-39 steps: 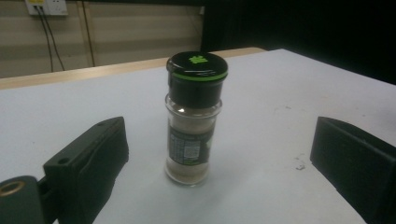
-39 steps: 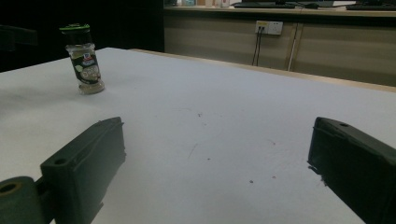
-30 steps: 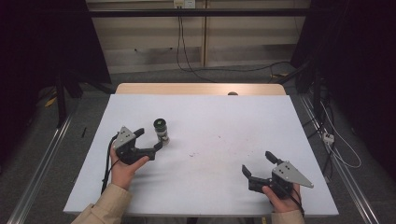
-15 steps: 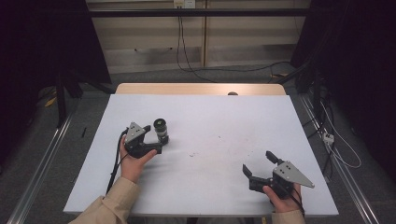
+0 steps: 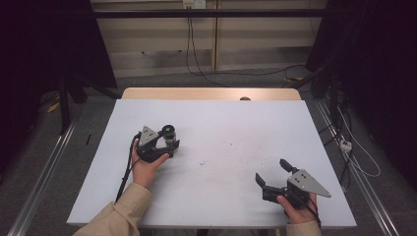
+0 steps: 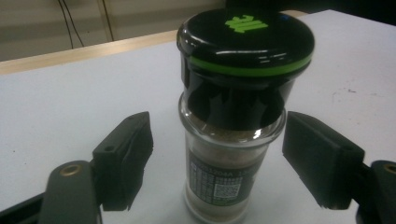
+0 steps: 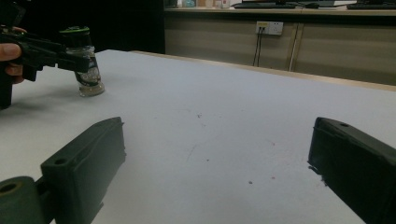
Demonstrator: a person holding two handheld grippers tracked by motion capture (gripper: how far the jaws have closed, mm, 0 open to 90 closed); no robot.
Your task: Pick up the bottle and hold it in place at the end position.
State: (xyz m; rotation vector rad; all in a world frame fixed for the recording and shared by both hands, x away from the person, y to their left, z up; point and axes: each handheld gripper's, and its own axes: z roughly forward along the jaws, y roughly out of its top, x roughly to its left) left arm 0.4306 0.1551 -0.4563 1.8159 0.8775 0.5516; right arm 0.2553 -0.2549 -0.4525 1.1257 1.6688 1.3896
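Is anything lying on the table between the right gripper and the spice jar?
No. In the high view, bare white table separates the right gripper from the spice jar; the right gripper view shows faint specks.

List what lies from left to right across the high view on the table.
Left gripper, its jaws either side of the spice jar and just closing, not yet pressing on it → bare stretch of the white table → right gripper, jaws open over the table.
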